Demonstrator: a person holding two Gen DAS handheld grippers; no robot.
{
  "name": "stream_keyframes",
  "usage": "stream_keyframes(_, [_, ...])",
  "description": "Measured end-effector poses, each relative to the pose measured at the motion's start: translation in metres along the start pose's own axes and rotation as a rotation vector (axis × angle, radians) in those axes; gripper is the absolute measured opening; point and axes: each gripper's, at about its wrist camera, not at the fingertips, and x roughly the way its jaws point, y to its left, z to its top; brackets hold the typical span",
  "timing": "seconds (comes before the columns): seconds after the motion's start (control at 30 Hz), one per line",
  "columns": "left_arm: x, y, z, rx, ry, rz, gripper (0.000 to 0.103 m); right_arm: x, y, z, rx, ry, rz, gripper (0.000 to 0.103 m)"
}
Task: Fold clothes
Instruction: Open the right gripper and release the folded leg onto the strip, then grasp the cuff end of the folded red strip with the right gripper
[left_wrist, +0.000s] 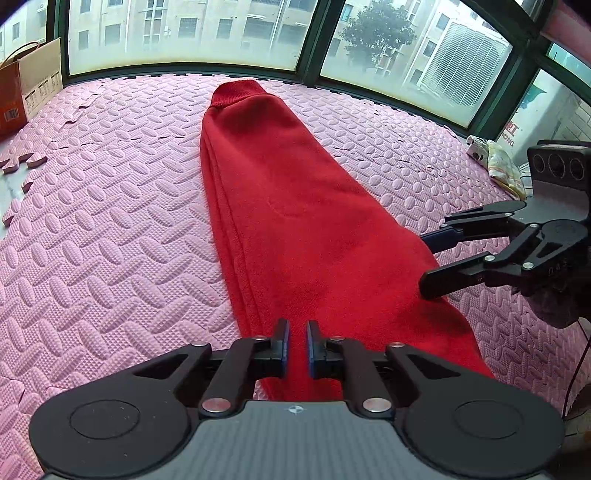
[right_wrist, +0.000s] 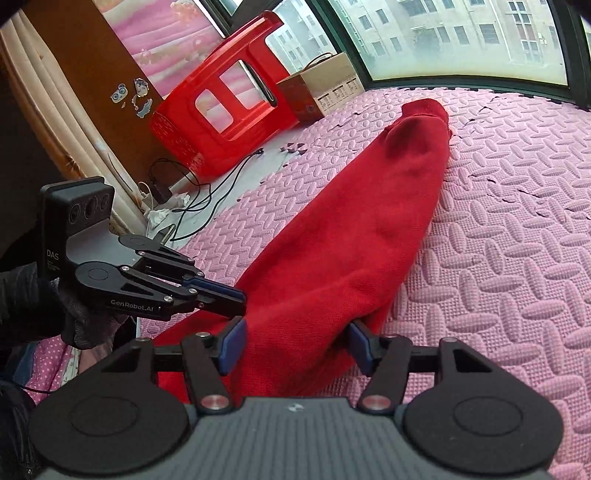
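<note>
1. Red garment (left_wrist: 295, 221) lay on the pink mat (left_wrist: 110, 221), already folded into a long narrow strip. Its ribbed end pointed at the mat's window edge; its wide end sat at the near edge under both grippers.
2. Left gripper (left_wrist: 297, 345): jaws nearly closed, narrow gap, over the near end. Whether any cloth was pinched, I could not tell.
3. Right gripper (right_wrist: 295, 345): jaws wide, straddling the near end's right edge, cloth between the pads, not clamped.
4. Judgement: the step was grabbing the near end for a lengthwise fold toward the ribbed end.
5. To do it well: take all layers, not just the top one.
6. Grip both corners level, lift together, keep the edge taut.
7. Risk: stacked layers on the left edge could slide apart.
</note>
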Motion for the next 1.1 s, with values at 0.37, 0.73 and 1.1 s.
stream_keyframes(0.37, [0.004,0.002,0.003,0.007,0.005,-0.004,0.011,-0.003,-0.016,0.002,-0.032,0.146,0.189,0.064])
stream_keyframes(0.73, [0.003,0.001,0.006,0.05,0.016,-0.01,0.011,-0.03,0.005,-0.017,-0.045,0.187,0.057,0.063])
stream_keyframes(1.1, [-0.004,-0.01,0.008,0.084,-0.028,-0.033,0.012,-0.027,-0.011,0.047,0.076,-0.115,-0.332,0.054])
